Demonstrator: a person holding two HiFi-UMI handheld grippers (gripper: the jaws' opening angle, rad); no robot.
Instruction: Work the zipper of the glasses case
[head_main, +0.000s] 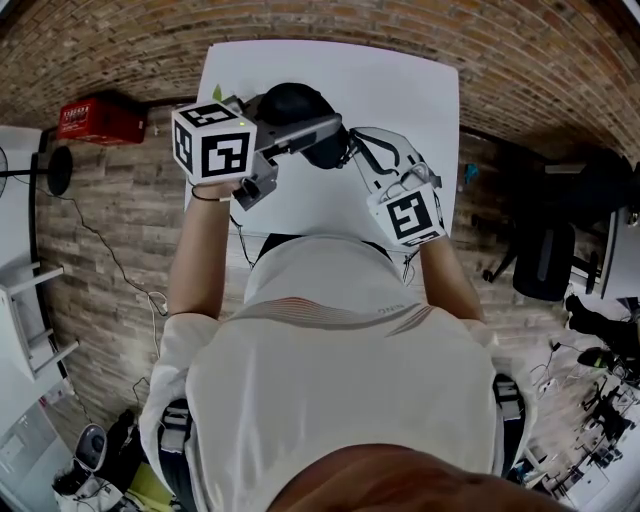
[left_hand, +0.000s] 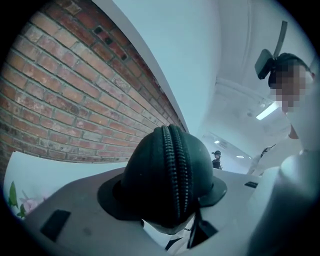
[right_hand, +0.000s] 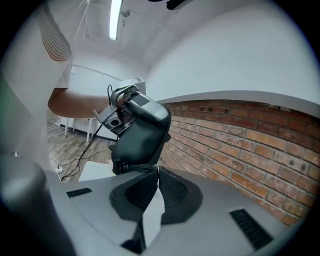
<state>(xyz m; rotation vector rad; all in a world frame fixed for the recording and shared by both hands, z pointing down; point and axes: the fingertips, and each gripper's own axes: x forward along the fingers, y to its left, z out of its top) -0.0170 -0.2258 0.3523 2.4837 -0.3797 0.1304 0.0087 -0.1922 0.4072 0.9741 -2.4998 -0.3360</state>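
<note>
The white table (head_main: 400, 90) stands against a brick wall (left_hand: 60, 100), and the person in a white shirt (head_main: 340, 370) stands at its near edge with both arms held forward. The dark glasses case (head_main: 295, 105) is held over the table, between the two grippers. The left gripper (left_hand: 167, 192) has its jaws set wide and clamped on the case's two sides, so that the closed zipper (left_hand: 176, 165) runs up the ridge facing that gripper's camera. The right gripper (right_hand: 158, 170) comes in from the opposite end with its jaws together. They pinch the thin zipper pull (right_hand: 139, 167), which runs taut from the case's lower end to the jaw tips.
</note>
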